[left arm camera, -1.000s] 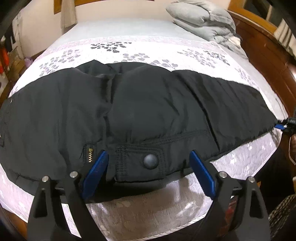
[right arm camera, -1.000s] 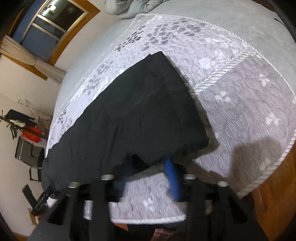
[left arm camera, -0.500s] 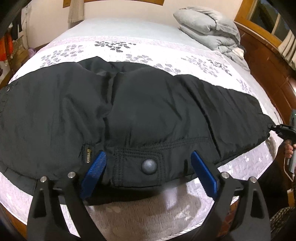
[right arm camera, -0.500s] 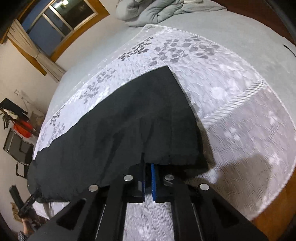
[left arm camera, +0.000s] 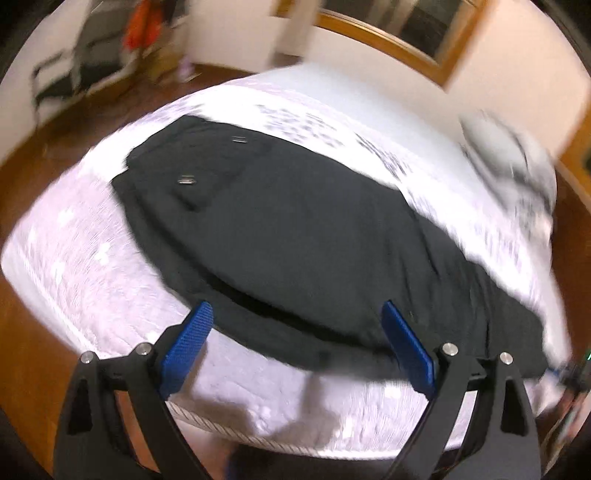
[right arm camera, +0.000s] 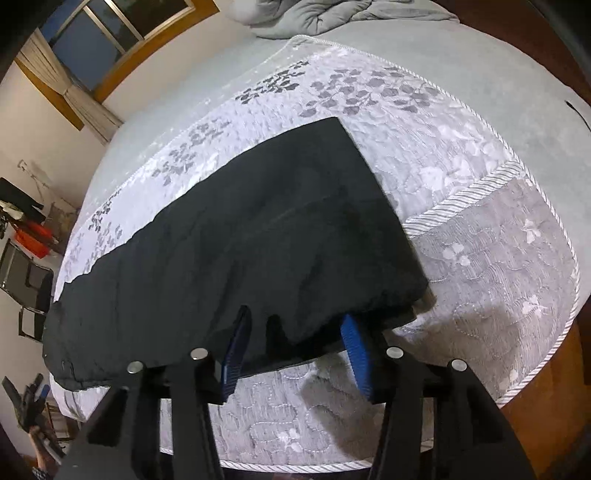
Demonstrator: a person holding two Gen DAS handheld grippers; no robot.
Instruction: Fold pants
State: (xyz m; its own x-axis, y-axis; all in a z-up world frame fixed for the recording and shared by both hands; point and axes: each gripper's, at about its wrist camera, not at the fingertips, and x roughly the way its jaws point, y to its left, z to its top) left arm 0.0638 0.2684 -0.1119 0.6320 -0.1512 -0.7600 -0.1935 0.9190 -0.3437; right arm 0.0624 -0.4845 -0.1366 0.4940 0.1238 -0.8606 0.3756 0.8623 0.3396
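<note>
Black pants lie spread flat along the bed, folded lengthwise, with two small metal fasteners near the far left end. My left gripper is open and empty, its blue pads either side of the pants' near edge, just above it. The view is blurred. In the right wrist view the pants stretch from the leg hem at the right to the far left. My right gripper is open at the near hem edge, with the cloth edge lying between its blue pads.
The bed has a pale floral quilt with a corded edge. A grey duvet is bunched at the far end. A chair and red items stand by the wall. Wooden floor surrounds the bed.
My left gripper has swung away from the waistband button to the pants' edge, farther back. My right gripper, shut half a second ago, has opened at the hem.
</note>
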